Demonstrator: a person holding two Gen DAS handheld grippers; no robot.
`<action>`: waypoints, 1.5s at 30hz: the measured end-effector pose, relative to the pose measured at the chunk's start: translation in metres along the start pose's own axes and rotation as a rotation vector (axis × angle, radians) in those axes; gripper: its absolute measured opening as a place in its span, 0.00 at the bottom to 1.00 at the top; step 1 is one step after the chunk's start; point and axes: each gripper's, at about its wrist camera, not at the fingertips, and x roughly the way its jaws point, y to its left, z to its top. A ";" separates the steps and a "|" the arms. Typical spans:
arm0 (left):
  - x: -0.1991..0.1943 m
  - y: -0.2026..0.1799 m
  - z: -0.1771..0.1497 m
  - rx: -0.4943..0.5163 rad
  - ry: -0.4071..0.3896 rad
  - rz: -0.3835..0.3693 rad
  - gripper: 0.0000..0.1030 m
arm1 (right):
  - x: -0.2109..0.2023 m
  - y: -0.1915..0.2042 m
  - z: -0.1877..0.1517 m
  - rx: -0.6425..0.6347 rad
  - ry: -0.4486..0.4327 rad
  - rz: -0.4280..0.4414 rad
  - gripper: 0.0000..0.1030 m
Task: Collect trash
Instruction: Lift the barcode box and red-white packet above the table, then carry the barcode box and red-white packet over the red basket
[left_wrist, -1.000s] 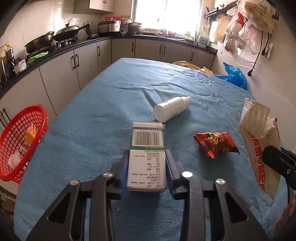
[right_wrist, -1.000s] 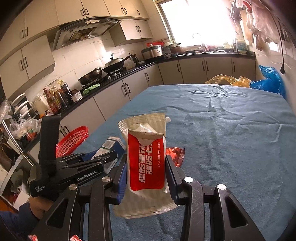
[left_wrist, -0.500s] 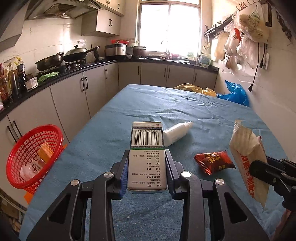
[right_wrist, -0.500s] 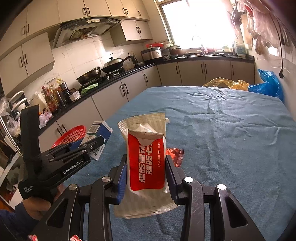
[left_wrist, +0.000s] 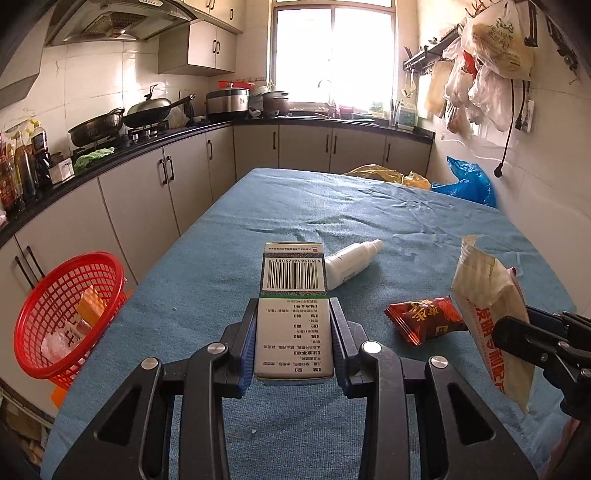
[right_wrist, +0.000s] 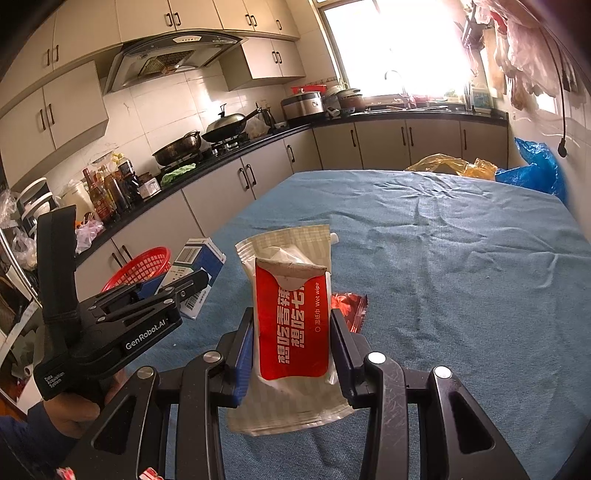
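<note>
Holding a small carton (left_wrist: 294, 314) with a barcode on its upper face, the left claw (left_wrist: 294, 343) pinches it squarely between both pads, clear above the blue-covered tabletop (left_wrist: 369, 214). The right claw (right_wrist: 291, 343) likewise pinches a red wet-wipe packet (right_wrist: 291, 325), upright and off the cloth. The red basket (left_wrist: 66, 317), which already contains scraps, sits off the tabletop's edge at about nine o'clock from the carton in the left wrist view. To do this step well, I would judge, the carton should be carried out over the basket's mouth and released only once it is fully past the rim, since a light box dropped early could bounce off the mesh. Left on the cloth are a white bottle (left_wrist: 351, 262) at one o'clock from the carton and a red snack wrapper (left_wrist: 424, 319) at three o'clock.
</note>
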 end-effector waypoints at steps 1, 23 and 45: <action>0.000 0.000 0.000 0.000 0.000 0.001 0.32 | 0.000 0.000 0.000 0.000 0.000 0.000 0.40; -0.003 0.001 0.001 0.014 -0.019 0.015 0.32 | 0.000 0.002 -0.001 -0.002 -0.001 -0.003 0.40; -0.005 0.000 0.002 0.020 -0.028 0.020 0.32 | 0.000 0.002 -0.001 -0.004 -0.001 -0.004 0.40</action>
